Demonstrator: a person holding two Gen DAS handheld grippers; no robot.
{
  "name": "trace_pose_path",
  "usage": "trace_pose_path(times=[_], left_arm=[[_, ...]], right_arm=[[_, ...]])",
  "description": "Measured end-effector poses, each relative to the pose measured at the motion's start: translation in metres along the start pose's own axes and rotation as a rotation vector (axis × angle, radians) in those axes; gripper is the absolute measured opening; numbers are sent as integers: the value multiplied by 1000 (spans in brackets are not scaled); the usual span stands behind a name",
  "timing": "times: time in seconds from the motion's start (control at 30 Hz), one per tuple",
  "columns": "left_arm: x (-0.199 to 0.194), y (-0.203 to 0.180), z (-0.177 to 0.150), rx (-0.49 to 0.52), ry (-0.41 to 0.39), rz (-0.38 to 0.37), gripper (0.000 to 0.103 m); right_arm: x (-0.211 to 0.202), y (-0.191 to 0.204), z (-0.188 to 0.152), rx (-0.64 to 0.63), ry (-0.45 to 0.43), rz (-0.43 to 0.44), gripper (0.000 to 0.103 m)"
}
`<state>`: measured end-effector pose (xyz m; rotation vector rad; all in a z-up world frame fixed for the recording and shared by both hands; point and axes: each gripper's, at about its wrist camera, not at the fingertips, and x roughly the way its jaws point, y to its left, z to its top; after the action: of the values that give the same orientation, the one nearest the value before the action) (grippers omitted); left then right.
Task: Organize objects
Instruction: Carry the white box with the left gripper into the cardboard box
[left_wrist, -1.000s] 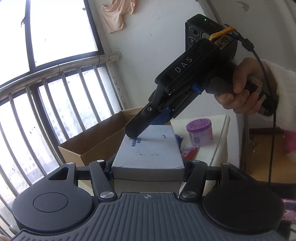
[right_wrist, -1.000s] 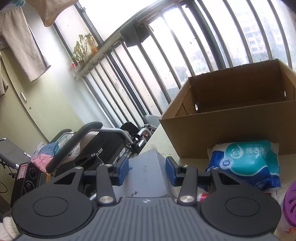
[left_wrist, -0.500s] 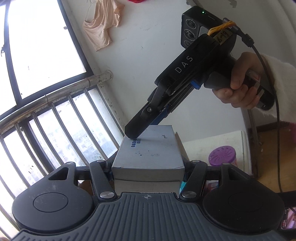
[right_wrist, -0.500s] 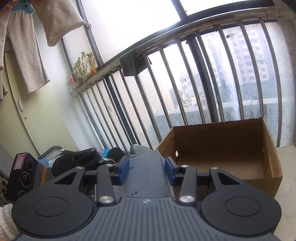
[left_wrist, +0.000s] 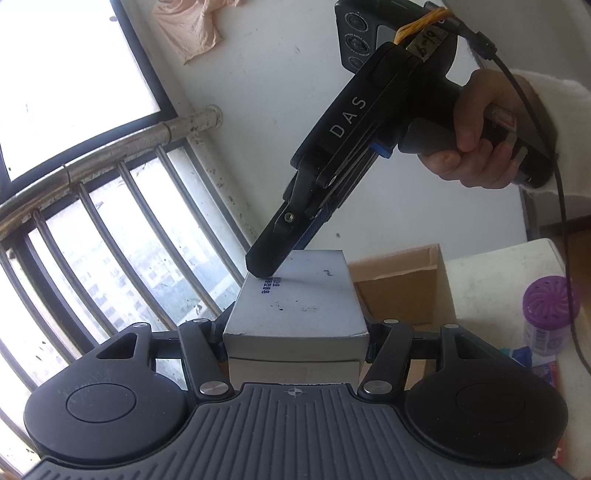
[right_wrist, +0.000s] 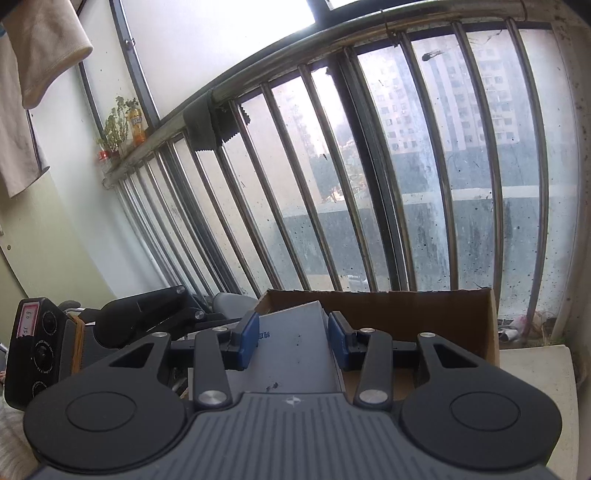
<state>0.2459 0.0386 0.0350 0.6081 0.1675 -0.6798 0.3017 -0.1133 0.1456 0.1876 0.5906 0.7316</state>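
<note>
Bright barred window (right_wrist: 369, 166) with a metal railing (left_wrist: 110, 147), white wall (left_wrist: 277, 92), hanging cloth (left_wrist: 188, 26), daylight outside.

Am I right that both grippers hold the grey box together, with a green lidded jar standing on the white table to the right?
Not quite: the jar has a purple lid, not green, as the left wrist view shows. The rest holds: the left gripper and right gripper both hold the grey box, and the jar stands on the white table.

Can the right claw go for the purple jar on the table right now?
Probably not yet. The right claw and the left claw both grip the grey box, so it would have to set that down first; the purple jar itself stands unobstructed.
</note>
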Motion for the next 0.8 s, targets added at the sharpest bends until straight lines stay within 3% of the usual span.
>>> trace_pose_path(times=[0.13, 0.4, 0.53, 0.63, 0.67, 0.7, 0.8], left_arm=[[21, 15, -12, 2, 81, -37, 60], [59, 45, -27, -89, 269, -197, 60], [75, 54, -29, -106, 373, -254, 60], [90, 52, -31, -61, 482, -281, 60], [96, 47, -32, -29, 525, -294, 60], [102, 42, -33, 1, 579, -320, 60], [112, 41, -36, 6, 676, -338, 60]], right_arm=[[32, -17, 2, 47, 39, -33, 45], [79, -39, -2, 60, 166, -79, 45], [97, -58, -2, 152, 228, -64, 45], [113, -65, -5, 178, 272, -84, 44], [120, -66, -7, 178, 301, -95, 37], [126, -66, -9, 178, 323, -81, 21], [147, -60, -17, 191, 401, -59, 21]])
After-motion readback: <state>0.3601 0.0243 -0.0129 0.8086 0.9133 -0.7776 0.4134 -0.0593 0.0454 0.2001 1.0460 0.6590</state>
